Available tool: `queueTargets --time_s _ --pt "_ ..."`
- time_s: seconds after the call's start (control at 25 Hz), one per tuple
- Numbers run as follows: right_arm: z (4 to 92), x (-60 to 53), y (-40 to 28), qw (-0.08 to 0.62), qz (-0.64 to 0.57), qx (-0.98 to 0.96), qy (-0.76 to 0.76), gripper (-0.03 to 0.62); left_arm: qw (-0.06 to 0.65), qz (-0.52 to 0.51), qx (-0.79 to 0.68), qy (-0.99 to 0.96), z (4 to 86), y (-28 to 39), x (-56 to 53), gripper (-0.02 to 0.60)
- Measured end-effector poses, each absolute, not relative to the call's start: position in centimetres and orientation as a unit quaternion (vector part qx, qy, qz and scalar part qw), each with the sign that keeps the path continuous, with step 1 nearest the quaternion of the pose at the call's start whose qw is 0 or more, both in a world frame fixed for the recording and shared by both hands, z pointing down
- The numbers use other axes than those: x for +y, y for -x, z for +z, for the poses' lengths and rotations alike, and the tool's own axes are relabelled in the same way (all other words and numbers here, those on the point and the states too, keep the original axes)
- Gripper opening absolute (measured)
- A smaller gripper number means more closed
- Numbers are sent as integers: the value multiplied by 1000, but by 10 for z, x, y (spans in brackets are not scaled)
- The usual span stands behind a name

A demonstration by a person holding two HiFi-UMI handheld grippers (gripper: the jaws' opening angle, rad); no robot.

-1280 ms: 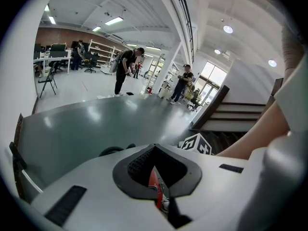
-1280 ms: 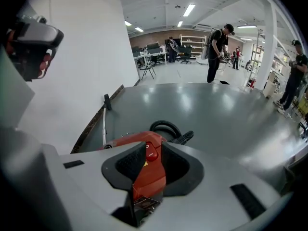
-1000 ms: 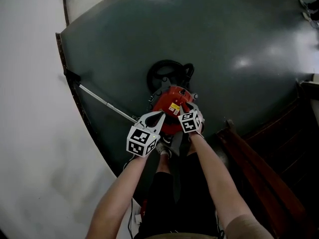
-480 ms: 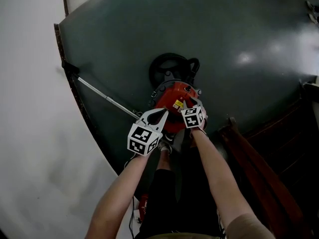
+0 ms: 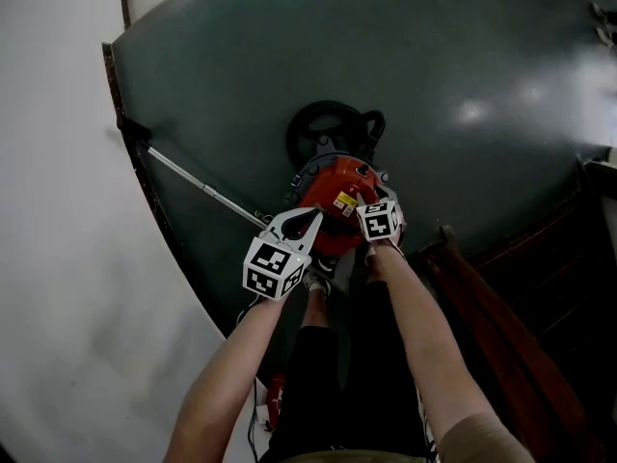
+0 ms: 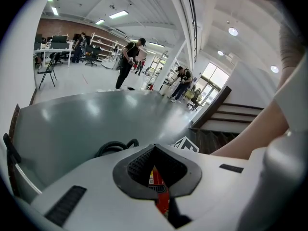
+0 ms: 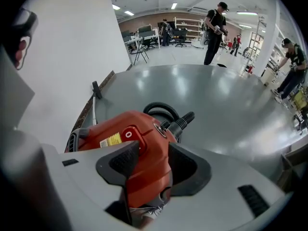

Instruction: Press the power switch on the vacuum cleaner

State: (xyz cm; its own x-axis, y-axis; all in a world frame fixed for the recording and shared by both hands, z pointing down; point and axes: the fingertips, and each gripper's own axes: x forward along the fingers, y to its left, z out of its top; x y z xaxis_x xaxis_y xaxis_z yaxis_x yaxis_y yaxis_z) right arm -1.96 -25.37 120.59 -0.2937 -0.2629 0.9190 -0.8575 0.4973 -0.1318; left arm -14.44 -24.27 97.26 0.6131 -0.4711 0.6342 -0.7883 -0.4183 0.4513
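The red vacuum cleaner (image 5: 333,201) stands on the dark floor just ahead of the person's feet, with its black hose (image 5: 328,128) coiled behind it. In the right gripper view its red power switch (image 7: 128,134) sits on top next to a yellow label. My right gripper (image 7: 154,147) hangs steeply over the body, jaws opening; the left pad's tip is right beside the switch, and the pads grip nothing. My left gripper (image 5: 310,222) hovers at the vacuum's near left side, its pads meeting at the tips with nothing between them.
A metal wand (image 5: 198,189) runs from the vacuum to a floor nozzle (image 5: 130,128) by the white wall (image 5: 58,258). Dark wooden stairs (image 5: 511,326) rise at the right. Several people stand far off across the hall (image 7: 214,23).
My right gripper has edged a little farther over the vacuum's top. The left gripper has stayed where it was.
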Motion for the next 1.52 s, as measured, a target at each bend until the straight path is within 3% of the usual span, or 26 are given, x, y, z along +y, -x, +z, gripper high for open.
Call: queueTargets --time_s 0.4,0.72,0.96,1.52 --pt "1165 -264 9 431 321 -734 -415 181 363 215 -395 -816 946 150 -230 0" --pt "1038 -263 25 393 287 -781 -391 181 335 199 -419 -820 857 170 -216 0" --pt "932 -268 43 329 283 -817 -380 143 313 179 -431 -828 789 189 -200 0" --pt "670 -230 48 198 187 -875 -401 141 223 89 -447 -862 607 191 -172 0"
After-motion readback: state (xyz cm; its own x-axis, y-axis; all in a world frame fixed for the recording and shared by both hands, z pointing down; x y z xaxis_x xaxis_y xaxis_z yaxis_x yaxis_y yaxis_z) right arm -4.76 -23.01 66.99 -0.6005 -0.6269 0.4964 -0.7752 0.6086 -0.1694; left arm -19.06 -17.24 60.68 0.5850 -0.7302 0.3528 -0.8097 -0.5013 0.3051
